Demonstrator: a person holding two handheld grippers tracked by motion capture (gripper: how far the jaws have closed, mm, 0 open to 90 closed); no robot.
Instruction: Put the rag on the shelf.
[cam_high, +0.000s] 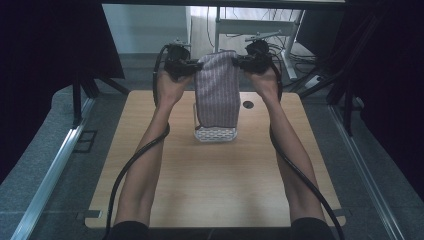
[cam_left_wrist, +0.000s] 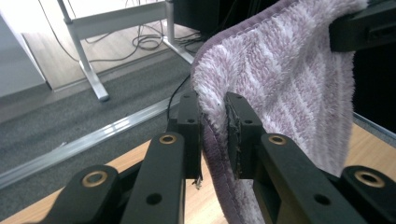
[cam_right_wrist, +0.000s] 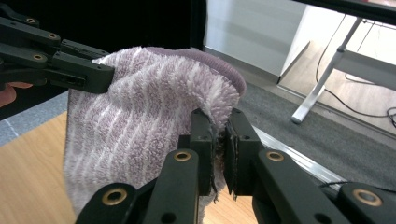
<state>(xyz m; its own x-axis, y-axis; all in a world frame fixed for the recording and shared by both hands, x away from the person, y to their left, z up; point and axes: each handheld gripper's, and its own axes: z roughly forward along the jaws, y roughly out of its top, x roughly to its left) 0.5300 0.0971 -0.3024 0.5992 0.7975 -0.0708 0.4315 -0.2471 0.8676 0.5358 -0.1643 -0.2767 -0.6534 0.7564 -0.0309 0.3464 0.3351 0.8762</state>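
Note:
A purple and white striped towel (cam_high: 217, 90) hangs folded above the far half of the wooden table (cam_high: 215, 185), held up by its two top corners. My left gripper (cam_high: 196, 65) is shut on the towel's left top corner (cam_left_wrist: 212, 123). My right gripper (cam_high: 237, 62) is shut on the right top corner (cam_right_wrist: 218, 135). The towel's lower end hangs down into a clear plastic basket (cam_high: 215, 134) with a white perforated bottom. The left gripper view shows the towel (cam_left_wrist: 285, 79) draped away to the right gripper's jaws. In the right gripper view the towel (cam_right_wrist: 140, 121) stretches to the left gripper.
A round cable hole (cam_high: 248, 104) lies in the table right of the basket. Black cables (cam_high: 125, 172) trail from both grippers along the forearms. Beyond the table's far edge are grey floor, a metal rail (cam_left_wrist: 93, 140) and a white desk frame (cam_high: 260, 25).

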